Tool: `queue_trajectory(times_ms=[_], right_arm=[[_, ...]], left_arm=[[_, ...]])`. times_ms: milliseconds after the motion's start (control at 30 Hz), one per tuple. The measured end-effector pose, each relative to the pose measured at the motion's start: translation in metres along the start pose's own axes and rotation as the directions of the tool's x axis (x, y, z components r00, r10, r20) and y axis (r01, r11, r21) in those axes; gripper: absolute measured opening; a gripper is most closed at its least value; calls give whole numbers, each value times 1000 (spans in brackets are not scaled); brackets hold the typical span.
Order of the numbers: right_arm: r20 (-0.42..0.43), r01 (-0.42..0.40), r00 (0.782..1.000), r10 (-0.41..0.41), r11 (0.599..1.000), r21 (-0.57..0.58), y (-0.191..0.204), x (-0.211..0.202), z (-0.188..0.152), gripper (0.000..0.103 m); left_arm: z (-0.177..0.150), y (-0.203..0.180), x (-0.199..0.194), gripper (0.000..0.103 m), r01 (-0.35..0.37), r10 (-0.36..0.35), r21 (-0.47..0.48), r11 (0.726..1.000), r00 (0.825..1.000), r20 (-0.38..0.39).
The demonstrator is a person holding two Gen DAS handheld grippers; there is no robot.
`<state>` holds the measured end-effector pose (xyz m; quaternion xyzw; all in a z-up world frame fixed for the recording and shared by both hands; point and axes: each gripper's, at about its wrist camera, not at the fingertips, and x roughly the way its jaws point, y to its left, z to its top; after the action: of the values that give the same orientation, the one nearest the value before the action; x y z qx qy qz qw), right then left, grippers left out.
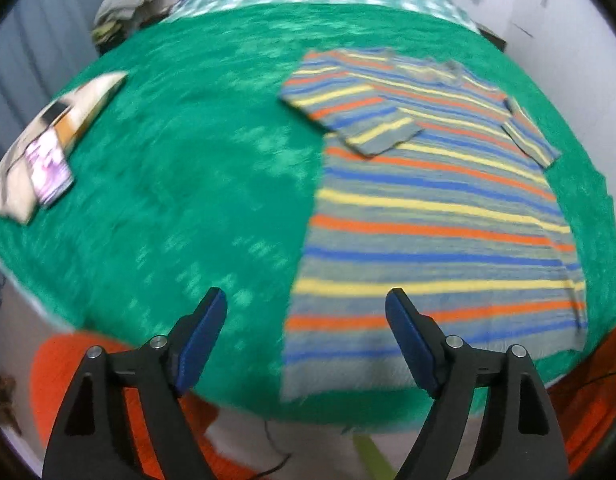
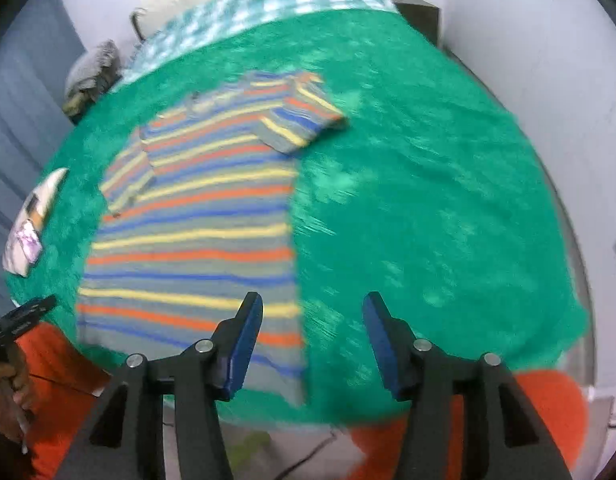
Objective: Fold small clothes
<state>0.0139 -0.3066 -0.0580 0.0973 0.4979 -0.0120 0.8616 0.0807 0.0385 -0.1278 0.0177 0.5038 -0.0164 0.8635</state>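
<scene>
Both my left gripper point(image 1: 306, 304) and right gripper point(image 2: 312, 308) have fingers apart, empty. Striped shirt point(image 1: 435, 216) flat on bed point(image 1: 168, 160); next, pinch sleeve edges evenly.

1 striped shirt point(image 1: 439, 216), 1 folded garment point(image 1: 40, 152)
</scene>
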Motion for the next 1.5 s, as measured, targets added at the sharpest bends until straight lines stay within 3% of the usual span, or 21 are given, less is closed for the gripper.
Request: queue_trajectory(times_ms=[100,167,233,267,300,400,700,1500], right_arm=[[-17,-110,994,110,994,-10,23,35,-2,53],[-60,-145,988,145,989,-5,30,61,-11,53],[-125,-141,982,139,990,-11,33,83,-27,53],[-165,-134,978,129,991,-19,32,93,-34,53],[-191,-127,974,118,991,-34,32,101,-40,53],[-183,-127,977,113,990,-67,35,101,-40,58],[-169,-91,983,73,990,-107,51,103,-47,69],[-167,-84,984,64,990,-116,56,105,-50,77]], left_arm=[[-2,-19,26,84,5,-2,62,998,999,-43],[-17,-28,50,84,-29,42,123,992,994,-104],[-34,-25,65,92,-39,59,143,989,989,-136],[-38,-20,65,102,-49,64,125,991,990,-123],[-39,-15,67,103,-39,53,104,994,989,-139],[-37,-2,72,103,12,-7,27,1000,983,-182],[-40,-10,74,103,-6,15,53,999,986,-168],[-43,-11,72,103,-14,23,58,998,986,-163]])
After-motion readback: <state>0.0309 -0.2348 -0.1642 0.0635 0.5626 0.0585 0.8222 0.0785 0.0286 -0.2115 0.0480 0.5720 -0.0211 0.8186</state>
